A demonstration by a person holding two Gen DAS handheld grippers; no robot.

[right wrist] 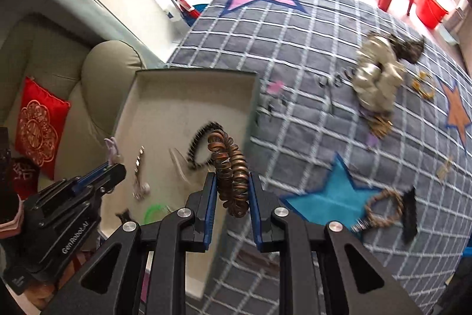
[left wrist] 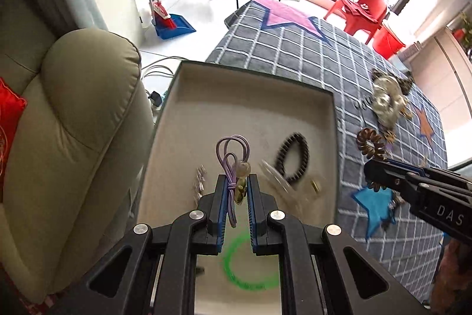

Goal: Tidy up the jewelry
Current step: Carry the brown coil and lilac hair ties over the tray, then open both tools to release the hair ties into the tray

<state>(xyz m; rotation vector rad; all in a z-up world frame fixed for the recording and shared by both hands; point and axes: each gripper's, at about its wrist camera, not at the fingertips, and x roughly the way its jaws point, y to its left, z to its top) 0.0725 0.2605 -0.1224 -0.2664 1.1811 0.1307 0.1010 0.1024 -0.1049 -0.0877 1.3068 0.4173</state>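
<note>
my left fingers are pinched nearly together on a purple cord hair tie with pale beads, its loops sticking up over the beige tray. my right fingers are clamped on a brown spiral hair tie, hanging above the tray's edge. a black bracelet and a green ring lie in the tray. more pieces are scattered on the checked rug.

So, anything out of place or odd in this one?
Nothing damaged or spilled. Much jewelry still lies scattered on the checked blanket outside the box, including a gold scrunchie and a woven ring.
</note>
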